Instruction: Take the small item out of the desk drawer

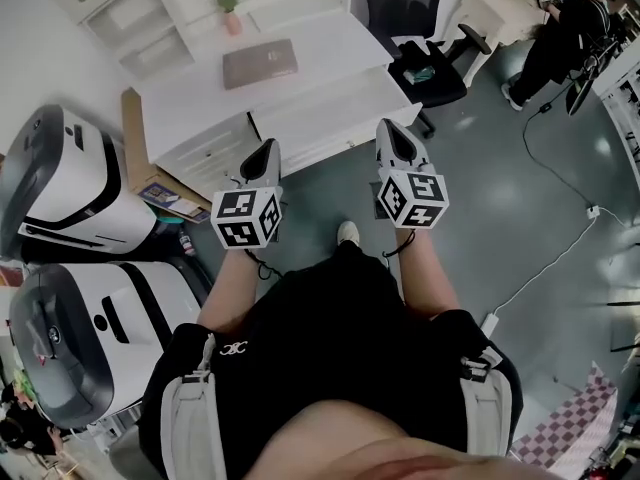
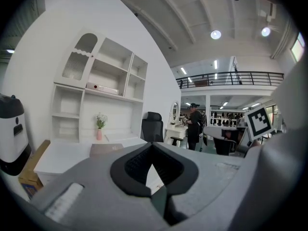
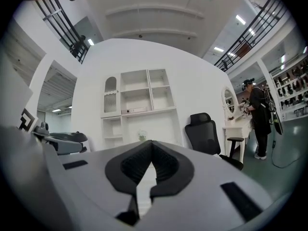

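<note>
A white desk (image 1: 330, 53) stands in front of me, with its drawer fronts (image 1: 318, 120) all closed; the small item is hidden. My left gripper (image 1: 270, 149) hovers short of the desk's left drawer unit (image 1: 207, 156), jaws together and empty. My right gripper (image 1: 388, 128) hangs beside it near the desk's front right corner, also shut on nothing. In the left gripper view the left gripper (image 2: 152, 145) points at the desk (image 2: 62, 155) and its shelf unit (image 2: 103, 93). The right gripper view shows the right gripper (image 3: 150, 143) aimed at the same shelves (image 3: 139, 102).
On the desk lie a brown flat pad (image 1: 259, 63) and a pink vase of flowers (image 1: 229, 10). A black office chair (image 1: 423, 43) stands right of the desk. Two white machines (image 1: 70, 183) and cardboard (image 1: 134, 133) crowd the left. A person (image 1: 560, 33) stands far right; a cable (image 1: 560, 173) crosses the floor.
</note>
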Tool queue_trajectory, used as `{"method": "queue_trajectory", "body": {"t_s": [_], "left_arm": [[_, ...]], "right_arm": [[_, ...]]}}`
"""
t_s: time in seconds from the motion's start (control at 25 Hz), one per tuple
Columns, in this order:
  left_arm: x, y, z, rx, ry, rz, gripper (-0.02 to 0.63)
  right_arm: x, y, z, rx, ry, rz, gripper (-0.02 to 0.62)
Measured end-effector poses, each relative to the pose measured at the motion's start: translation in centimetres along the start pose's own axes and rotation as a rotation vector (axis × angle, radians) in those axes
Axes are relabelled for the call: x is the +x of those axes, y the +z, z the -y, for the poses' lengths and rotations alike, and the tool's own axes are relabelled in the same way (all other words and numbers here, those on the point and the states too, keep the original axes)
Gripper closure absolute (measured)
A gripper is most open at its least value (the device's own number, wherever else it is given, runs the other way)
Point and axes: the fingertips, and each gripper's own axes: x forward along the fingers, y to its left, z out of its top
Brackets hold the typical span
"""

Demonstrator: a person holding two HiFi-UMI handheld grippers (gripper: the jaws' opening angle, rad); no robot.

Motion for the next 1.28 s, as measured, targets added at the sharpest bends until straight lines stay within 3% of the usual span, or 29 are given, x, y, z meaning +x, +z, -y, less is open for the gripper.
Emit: {"method": "queue_trajectory", "body": {"t_s": [0.32, 0.76, 1.04, 1.28], "left_arm": [[11.0, 3.4, -0.9, -0.002, 0.027, -0.002, 0.592], [21.8, 3.3, -1.5, -0.032, 0.055, -0.070, 0.592], [25.9, 1.6, -3.4, -0.054, 0.017, -0.126, 0.592], [29.9, 0.6, -4.2, -0.054, -0.064, -0.161, 0.592]], "right_arm": [[9.8, 2.2, 6.3, -0.003, 0.041, -0.022, 0.598], [19.2, -0.2, 13.3, 0.066, 0.120, -0.163, 0.598], [22.3, -2.1, 14.7, 0.054, 0.103, -0.243, 0.598], [24.6, -3.9, 15.6, -0.009, 0.125, -0.326, 0.598]]}}
